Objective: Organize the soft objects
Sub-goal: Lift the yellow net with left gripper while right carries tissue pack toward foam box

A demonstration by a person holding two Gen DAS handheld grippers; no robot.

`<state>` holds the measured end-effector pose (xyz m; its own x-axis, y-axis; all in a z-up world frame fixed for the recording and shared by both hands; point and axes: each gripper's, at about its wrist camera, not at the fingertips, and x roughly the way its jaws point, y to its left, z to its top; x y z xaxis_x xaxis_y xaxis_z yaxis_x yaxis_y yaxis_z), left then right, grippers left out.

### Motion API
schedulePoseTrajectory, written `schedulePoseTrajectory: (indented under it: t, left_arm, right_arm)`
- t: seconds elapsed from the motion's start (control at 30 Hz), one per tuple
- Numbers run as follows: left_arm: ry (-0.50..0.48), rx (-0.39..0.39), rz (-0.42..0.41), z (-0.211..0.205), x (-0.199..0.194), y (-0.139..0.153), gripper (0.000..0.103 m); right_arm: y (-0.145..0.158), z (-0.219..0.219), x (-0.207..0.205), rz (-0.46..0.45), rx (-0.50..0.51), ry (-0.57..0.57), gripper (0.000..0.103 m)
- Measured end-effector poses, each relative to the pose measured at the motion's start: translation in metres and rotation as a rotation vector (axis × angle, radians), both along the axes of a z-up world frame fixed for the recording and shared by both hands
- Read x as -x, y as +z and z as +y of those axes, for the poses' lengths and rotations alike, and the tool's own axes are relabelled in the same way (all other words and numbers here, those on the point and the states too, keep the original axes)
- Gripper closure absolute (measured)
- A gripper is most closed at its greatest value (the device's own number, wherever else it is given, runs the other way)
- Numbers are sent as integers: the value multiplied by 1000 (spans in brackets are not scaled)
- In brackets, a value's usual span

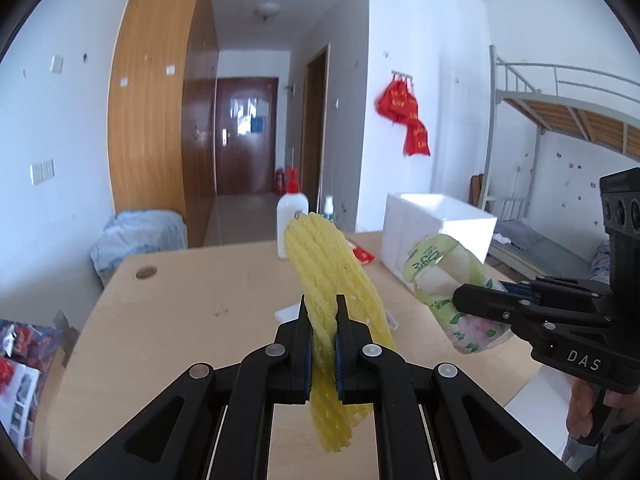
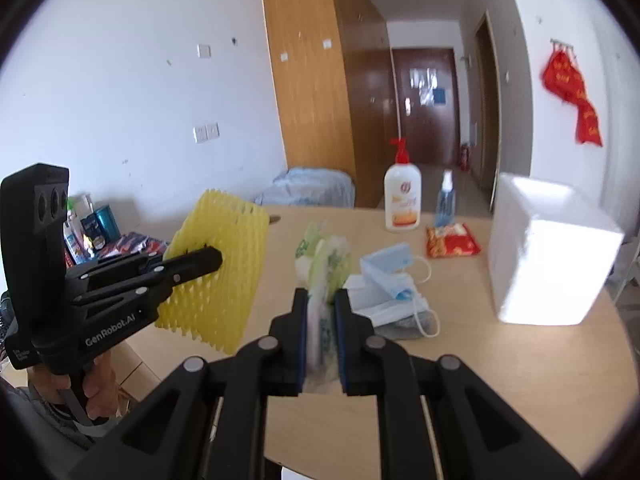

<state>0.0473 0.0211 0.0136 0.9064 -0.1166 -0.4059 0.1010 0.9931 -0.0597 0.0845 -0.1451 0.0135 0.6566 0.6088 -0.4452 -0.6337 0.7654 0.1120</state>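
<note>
Yellow foam netting [image 1: 332, 280] is hanging pinched between the nearly closed jaws of the left gripper [image 1: 323, 312], well above the table [image 1: 180, 300], and the right gripper [image 2: 322, 312] is clamping a soft green-and-white tissue pack [image 2: 326, 256] in the same way, also clear of the wood. Both soft things are being carried side by side over the table's near edge, with the white foam box [image 2: 552, 256] standing toward the far right corner; that box is probably where they are going, though neither view is showing its opening, so I cannot tell whether it is open at the top. To do this carry well, both grips should be staying firm without crushing, since the netting is drooping below the pads and could be snagging on the table's edge or on the heap of face masks [image 2: 394, 284] lying near the middle. Keeping the two loads apart is mattering too, as the netting's open mesh is catching easily on the other gripper's fingers. Bringing each load over the box one at a time, and lowering it before letting go, should be keeping the lotion bottle [image 2: 402, 192], the small spray bottle [image 2: 445, 200] and the red snack packet [image 2: 452, 245] by the far edge undisturbed.
</note>
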Motion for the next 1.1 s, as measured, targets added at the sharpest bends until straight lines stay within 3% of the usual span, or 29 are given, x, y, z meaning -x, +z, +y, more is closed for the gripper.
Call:
schedulePoseTrajectory:
  t: [0.4,0.67,1.1]
  left_arm:
    - [-26,-51,-190,-29,62,37,95]
    - [-76,-45,-190,-43,60,42,95]
    - [-305,-26,-176,-108,18,44,94]
  right_arm:
    - [28,-31,48,-160,-94,-29,87]
    - [29,-47,52,-186,-102,-101,87]
    - [31,-113,59,-209,-100,-353,87]
